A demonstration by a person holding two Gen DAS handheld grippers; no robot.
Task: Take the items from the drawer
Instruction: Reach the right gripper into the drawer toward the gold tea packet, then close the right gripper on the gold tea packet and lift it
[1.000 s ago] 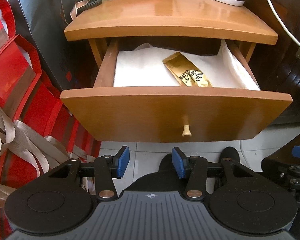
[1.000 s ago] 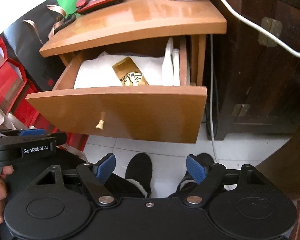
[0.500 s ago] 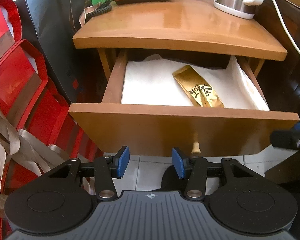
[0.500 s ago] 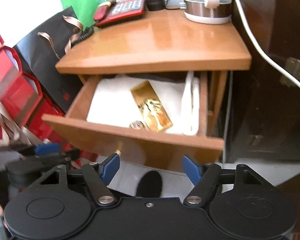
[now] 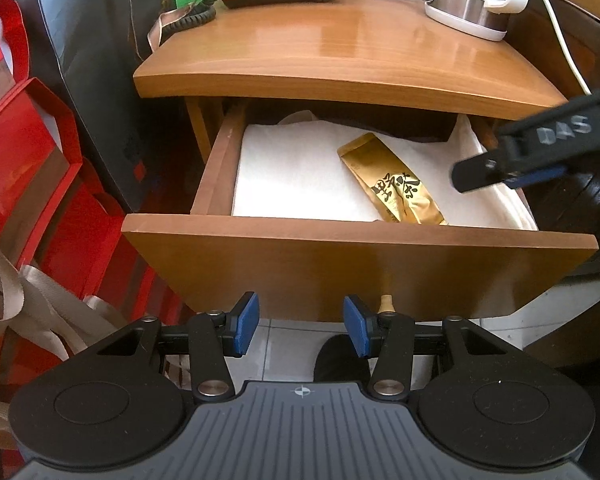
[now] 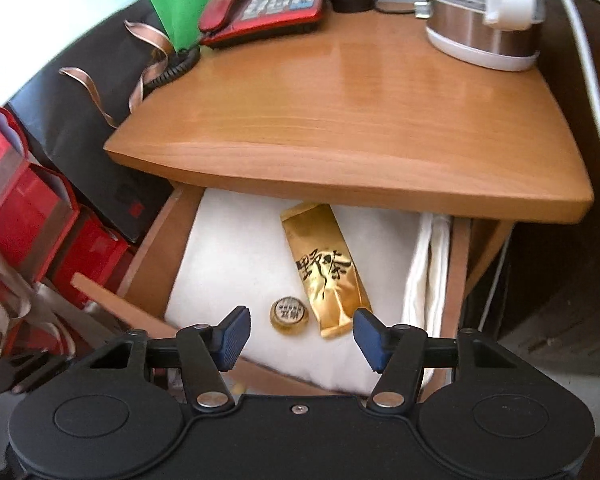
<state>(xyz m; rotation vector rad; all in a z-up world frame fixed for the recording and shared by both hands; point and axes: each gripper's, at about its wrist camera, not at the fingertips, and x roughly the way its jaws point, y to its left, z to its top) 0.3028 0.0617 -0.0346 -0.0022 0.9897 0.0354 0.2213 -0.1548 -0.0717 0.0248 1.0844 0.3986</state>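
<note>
An open drawer (image 6: 159, 248) is holding a gold packet (image 6: 326, 268) and small round item (image 6: 289, 315), lying just ahead of the right gripper (image 6: 300, 338), gaping wide, empty.

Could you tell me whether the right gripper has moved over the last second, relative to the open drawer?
Yes. The right gripper has advanced up and over the drawer's front panel; it now hangs open above the white liner, by the gold tea packet and small round item.
</note>
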